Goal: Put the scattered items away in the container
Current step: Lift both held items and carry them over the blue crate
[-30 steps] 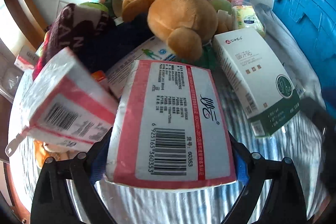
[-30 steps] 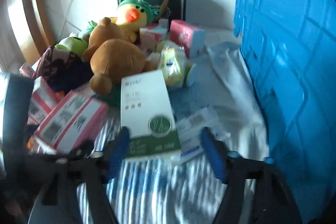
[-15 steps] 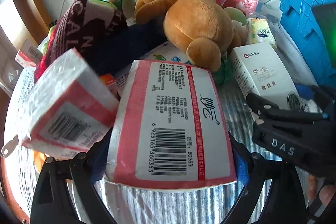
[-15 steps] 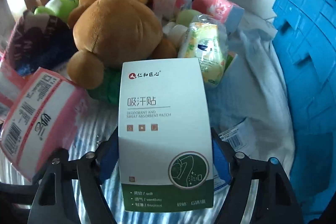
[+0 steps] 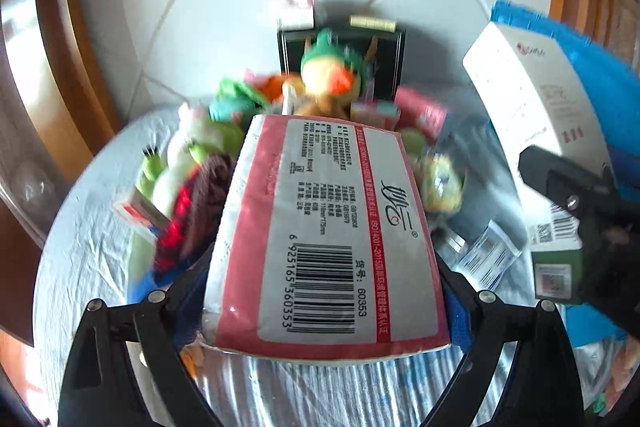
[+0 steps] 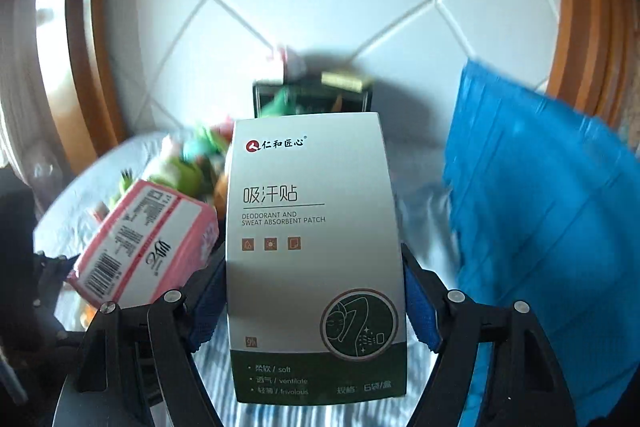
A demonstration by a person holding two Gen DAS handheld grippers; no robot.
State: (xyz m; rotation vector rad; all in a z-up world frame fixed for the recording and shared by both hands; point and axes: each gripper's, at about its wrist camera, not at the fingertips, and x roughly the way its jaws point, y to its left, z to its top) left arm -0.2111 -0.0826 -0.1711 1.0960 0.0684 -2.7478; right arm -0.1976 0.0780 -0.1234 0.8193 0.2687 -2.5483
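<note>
Now lifted, tissue pack [image 5: 326, 231], patch box [image 6: 312, 247] (both gripped)

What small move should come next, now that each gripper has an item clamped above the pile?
Probably swing both toward the blue plastic crate on the right. The right gripper clamps the white-and-green patch box, the left gripper the pink-wrapped tissue pack; both items look clear of the blurred pile of toys, and the crate's wall stands closest to the patch box.

Each tool, left tool [image 5: 320, 307] and right tool [image 6: 316, 307], was a black angular frame with silver screws and blue-padded fingers [image 6: 420, 311].
</note>
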